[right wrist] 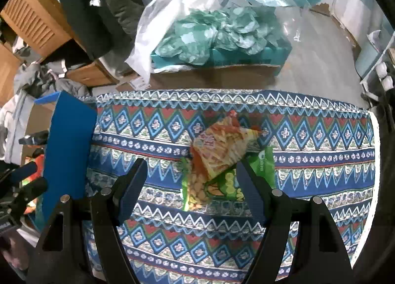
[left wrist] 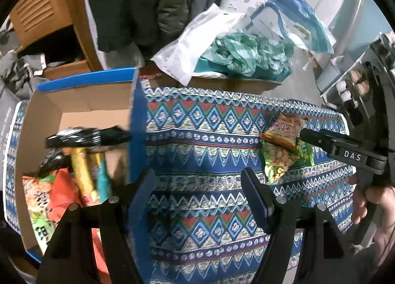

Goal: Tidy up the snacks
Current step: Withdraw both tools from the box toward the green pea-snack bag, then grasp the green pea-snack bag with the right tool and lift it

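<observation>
R gripper (right wrist: 190, 180) released, empty; orange packet (right wrist: 222, 150) lies just ahead atop green packet (right wrist: 222, 185), nearer R than L gripper (left wrist: 197, 190), also released

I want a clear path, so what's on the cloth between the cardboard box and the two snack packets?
Nothing: only bare patterned tablecloth lies between the cardboard box and the orange packet atop the green packet, seen in both wrist views.

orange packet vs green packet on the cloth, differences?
The orange packet lies on top, overlapping the green packet, which lies flat on the patterned cloth. The orange packet is printed all over; the green packet has a clear window that shows pale nuts. Both are still outside the cardboard box, just ahead of the open right gripper.
</observation>
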`<state>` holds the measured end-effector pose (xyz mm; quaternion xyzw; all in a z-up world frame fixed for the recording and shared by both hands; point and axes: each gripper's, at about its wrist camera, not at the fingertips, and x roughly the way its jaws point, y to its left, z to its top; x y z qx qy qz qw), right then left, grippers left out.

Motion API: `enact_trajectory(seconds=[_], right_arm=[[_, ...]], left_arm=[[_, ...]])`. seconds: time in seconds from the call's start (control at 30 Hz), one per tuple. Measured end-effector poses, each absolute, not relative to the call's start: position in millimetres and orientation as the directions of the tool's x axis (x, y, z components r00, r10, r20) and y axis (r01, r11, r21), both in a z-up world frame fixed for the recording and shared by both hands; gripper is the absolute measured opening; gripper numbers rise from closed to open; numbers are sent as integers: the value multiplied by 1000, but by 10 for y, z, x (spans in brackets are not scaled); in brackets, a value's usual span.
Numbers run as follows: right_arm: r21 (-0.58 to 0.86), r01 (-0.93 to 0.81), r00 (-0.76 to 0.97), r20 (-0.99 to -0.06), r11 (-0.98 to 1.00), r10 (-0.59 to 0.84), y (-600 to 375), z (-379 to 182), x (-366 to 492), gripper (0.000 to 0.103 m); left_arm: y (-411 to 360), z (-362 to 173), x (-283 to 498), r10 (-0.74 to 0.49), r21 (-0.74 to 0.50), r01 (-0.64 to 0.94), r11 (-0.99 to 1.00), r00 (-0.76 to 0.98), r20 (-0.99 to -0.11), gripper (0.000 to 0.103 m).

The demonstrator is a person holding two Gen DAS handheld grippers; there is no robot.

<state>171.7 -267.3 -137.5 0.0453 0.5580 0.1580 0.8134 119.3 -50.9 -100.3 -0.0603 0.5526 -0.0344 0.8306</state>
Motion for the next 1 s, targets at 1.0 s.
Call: enact_trajectory(seconds=[1.0], right_arm=[[273,-180,136,-944,945,299,-2846,-2167,1550,75]], left_arm=[[-1018,-1692,1342,-110,-96,65,993,257,-960,74]])
